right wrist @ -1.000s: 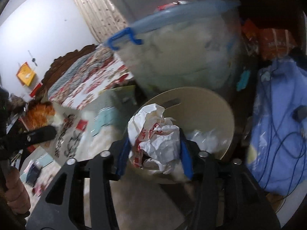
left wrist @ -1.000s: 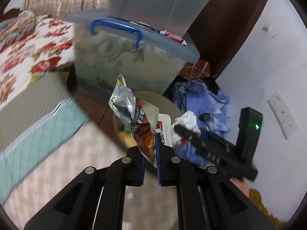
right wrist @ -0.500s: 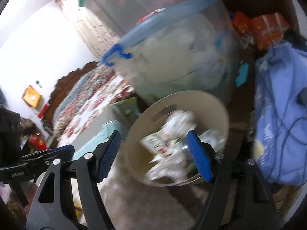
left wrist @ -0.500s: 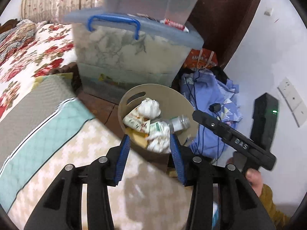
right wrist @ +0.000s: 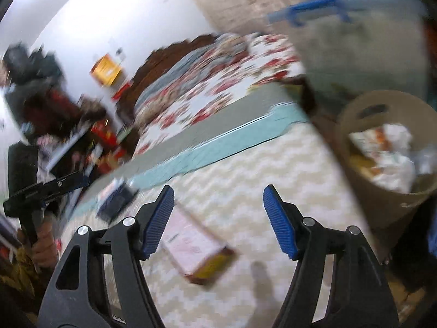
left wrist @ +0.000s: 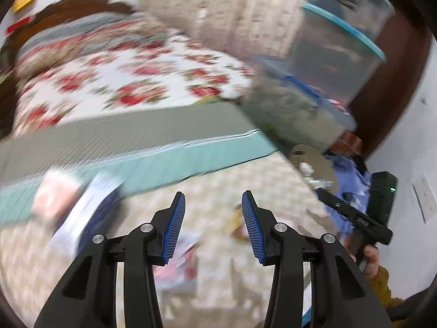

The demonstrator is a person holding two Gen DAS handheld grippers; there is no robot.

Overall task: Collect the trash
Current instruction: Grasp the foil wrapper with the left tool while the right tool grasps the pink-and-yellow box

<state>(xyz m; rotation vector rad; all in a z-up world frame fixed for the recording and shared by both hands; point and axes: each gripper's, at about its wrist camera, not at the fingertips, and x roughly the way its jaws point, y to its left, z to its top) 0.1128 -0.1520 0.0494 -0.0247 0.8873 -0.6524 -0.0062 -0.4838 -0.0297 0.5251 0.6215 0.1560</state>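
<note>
- The left gripper (left wrist: 213, 224) had its blue fingers (left wrist: 174, 224) parted with nothing between them, over a pale zigzag-patterned rug (left wrist: 213, 175).
- The right gripper (right wrist: 218, 221) had just narrowed a little from its widest but stood well apart, also holding nothing.
- The beige trash bin (right wrist: 382, 205) sat at the right of the right wrist view, holding crumpled white and orange wrappers (right wrist: 387, 161).
- A flat pinkish packet with a yellow end (right wrist: 196, 248) lay on the rug beneath the right fingers (right wrist: 278, 224); blur hid its details.
- A blurred white-and-blue packet (left wrist: 84, 213) lay on the rug left of the left gripper.
- A clear storage box with a blue handle (right wrist: 355, 41) stood behind the bin, beside a floral bed (left wrist: 131, 82).
</note>
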